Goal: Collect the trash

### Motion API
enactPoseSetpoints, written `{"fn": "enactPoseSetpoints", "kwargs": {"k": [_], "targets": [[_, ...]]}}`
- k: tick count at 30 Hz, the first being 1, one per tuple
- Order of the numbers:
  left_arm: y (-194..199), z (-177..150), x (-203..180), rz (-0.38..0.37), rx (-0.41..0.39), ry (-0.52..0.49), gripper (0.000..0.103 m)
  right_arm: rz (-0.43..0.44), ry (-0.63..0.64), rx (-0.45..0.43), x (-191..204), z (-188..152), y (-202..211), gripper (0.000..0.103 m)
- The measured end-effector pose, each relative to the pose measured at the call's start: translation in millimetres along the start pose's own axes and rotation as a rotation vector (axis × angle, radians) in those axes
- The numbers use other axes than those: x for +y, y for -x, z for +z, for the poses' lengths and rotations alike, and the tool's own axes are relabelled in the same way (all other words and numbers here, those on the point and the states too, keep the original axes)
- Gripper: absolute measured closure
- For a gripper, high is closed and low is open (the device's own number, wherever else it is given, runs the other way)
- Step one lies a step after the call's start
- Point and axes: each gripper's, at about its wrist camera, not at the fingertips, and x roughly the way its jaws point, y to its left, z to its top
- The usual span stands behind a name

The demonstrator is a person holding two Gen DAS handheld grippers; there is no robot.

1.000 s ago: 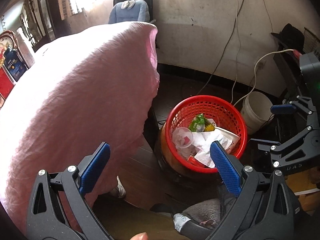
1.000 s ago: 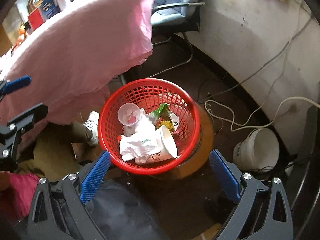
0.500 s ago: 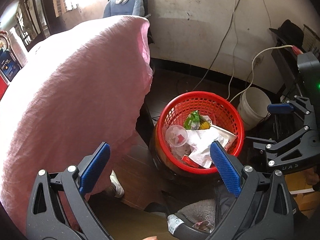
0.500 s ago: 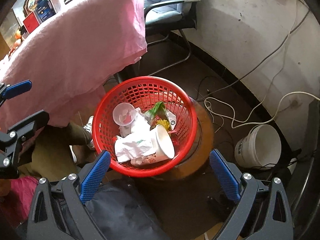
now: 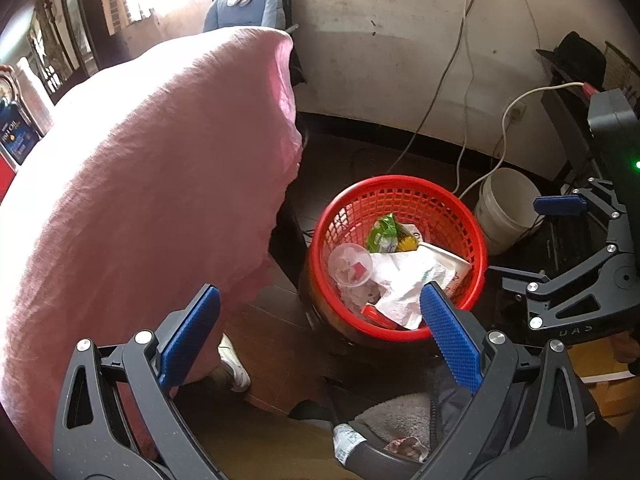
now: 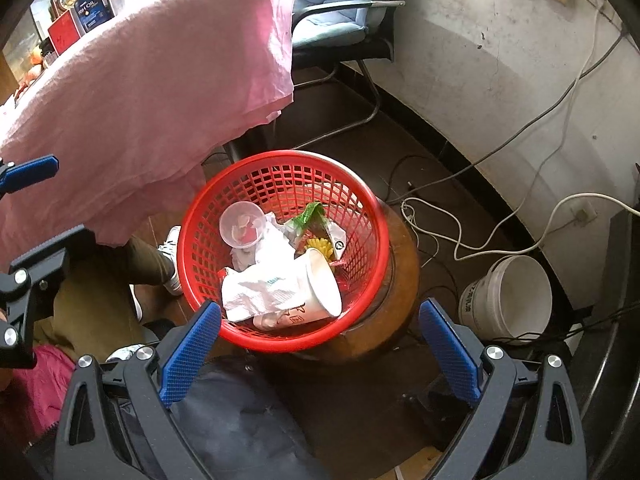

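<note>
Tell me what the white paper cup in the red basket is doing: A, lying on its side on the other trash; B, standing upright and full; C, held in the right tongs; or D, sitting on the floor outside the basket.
A: the white paper cup lies tipped on its side atop the crumpled paper inside the red basket, and the right tongs are open and hold nothing.

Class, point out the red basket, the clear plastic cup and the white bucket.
red basket [image 6: 280,160], right wrist view, on its far rim.
clear plastic cup [image 6: 241,225], right wrist view, on its open mouth.
white bucket [image 6: 472,300], right wrist view, on its outer wall.
</note>
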Motion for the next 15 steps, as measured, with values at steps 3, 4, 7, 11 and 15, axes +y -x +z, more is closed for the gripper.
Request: {"fn": "enactPoseSetpoints", "kwargs": {"k": [3, 4, 7, 11, 15], "targets": [[1.5, -0.1, 0.8, 0.002, -0.006, 0.001, 0.007, 0.001, 0.002, 0.004, 0.4, -0.9, -0.9, 0.006], [1.8, -0.1, 1.5, 0.002, -0.007, 0.003, 0.007, 0.000, 0.002, 0.005, 0.4, -1.3, -1.1, 0.006], [1.4, -0.2, 3.4, 0.001, -0.005, 0.010, 0.007, 0.007, -0.003, 0.006, 1.3, -1.7, -1.8, 0.006], [1.6, -0.1, 3.7, 0.001, -0.003, 0.011, 0.007, 0.002, 0.006, 0.003, 4.2, -2.1, -3.0, 0.006], [3.6, 0.0, 1.2, 0.011, -0.011, -0.001, 0.007, 0.004, 0.013, -0.003, 6.5, -2.1, -1.6, 0.006]]}}
